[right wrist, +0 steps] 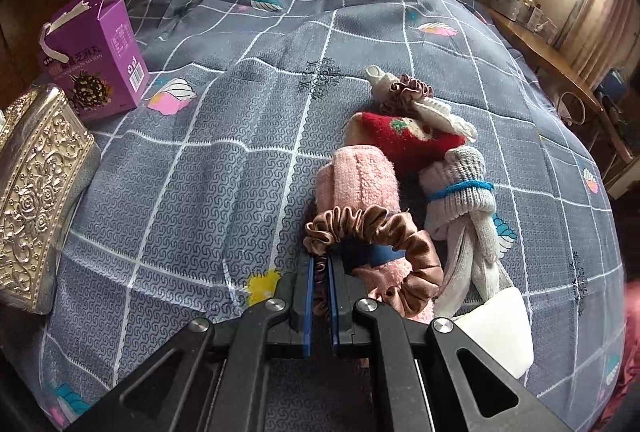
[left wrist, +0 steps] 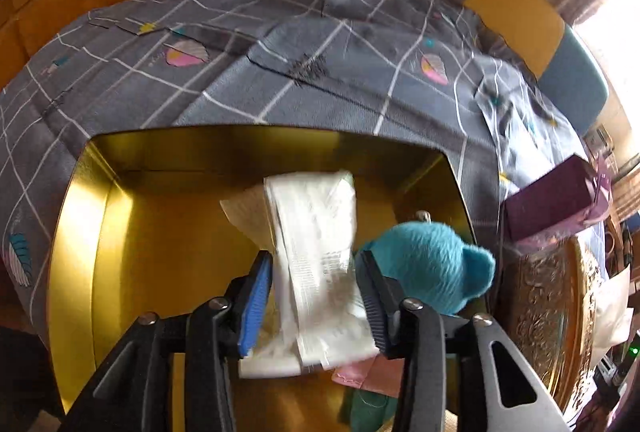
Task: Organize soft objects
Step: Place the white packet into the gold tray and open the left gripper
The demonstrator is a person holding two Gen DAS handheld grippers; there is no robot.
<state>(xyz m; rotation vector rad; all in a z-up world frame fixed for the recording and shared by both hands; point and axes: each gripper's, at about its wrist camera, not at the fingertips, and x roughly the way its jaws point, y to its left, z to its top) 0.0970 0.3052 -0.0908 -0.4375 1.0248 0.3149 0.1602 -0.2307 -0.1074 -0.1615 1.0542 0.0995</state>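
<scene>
In the left wrist view my left gripper [left wrist: 314,264] is closed on a white tissue pack [left wrist: 320,248] and holds it inside an open gold tin box [left wrist: 100,232]. A teal plush toy [left wrist: 432,264], a pink cloth [left wrist: 376,376] and a green item [left wrist: 368,408] lie in the box beside it. In the right wrist view my right gripper [right wrist: 319,264] is shut on a brown satin scrunchie [right wrist: 380,232] on the bed. A rolled pink towel [right wrist: 360,179], a red sock [right wrist: 404,135], a grey knit glove bundle [right wrist: 460,191] and a small mauve scrunchie [right wrist: 408,91] lie just beyond.
A grey patterned bedspread [right wrist: 220,171] covers the bed. A purple carton [right wrist: 100,59] and an embossed gold tin lid [right wrist: 36,183] stand at the left of the right wrist view. A white soft item [right wrist: 500,328] lies by the right finger mount. A desk stands at the far right.
</scene>
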